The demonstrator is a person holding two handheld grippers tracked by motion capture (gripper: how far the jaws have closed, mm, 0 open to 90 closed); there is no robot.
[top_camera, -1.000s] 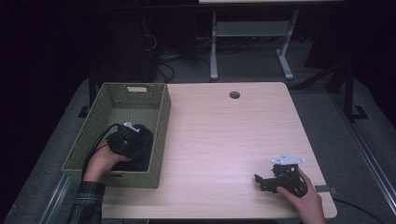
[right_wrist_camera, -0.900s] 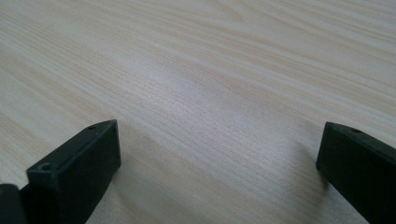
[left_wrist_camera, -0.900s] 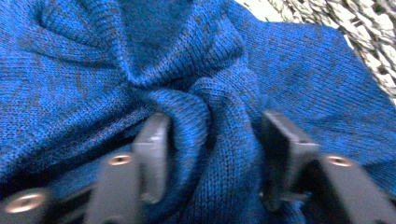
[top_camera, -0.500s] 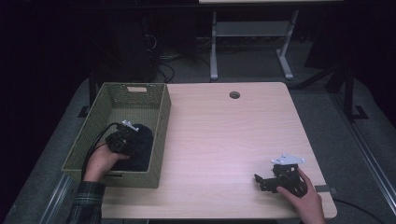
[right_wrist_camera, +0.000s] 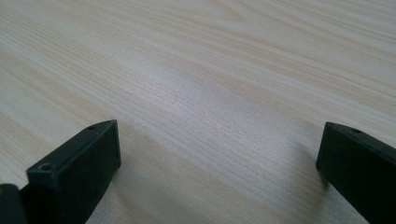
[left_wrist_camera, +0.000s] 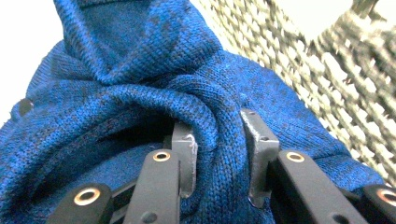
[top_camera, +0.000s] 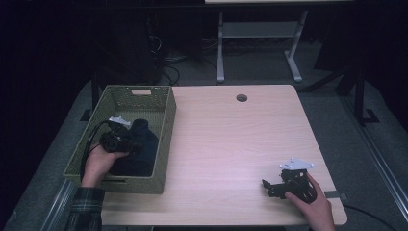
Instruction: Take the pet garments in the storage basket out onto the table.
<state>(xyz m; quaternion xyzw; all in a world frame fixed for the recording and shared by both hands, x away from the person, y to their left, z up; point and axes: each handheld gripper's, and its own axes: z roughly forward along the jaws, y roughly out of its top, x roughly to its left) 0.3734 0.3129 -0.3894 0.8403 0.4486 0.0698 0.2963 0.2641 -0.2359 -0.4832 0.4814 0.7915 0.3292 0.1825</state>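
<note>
Dark floor and cables surround a pale wooden counter (top_camera: 231,144). At its left edge stands a green woven basket (top_camera: 166,125), and in it lies a blue knit garment (left_wrist_camera: 140,93), bunched. The left gripper (top_camera: 126,140) reaches into the basket, and its fingers (left_wrist_camera: 184,149) have just been closing: they now pinch a twisted fold of the knit between them. The rest of the garment lies ahead of and below the fingers, against the basket's right wall, so the way out is probably straight up. The right gripper (top_camera: 269,186) rests near the counter's front right corner, fingers (right_wrist_camera: 79,163) wide apart over bare wood, well away from the basket.
</note>
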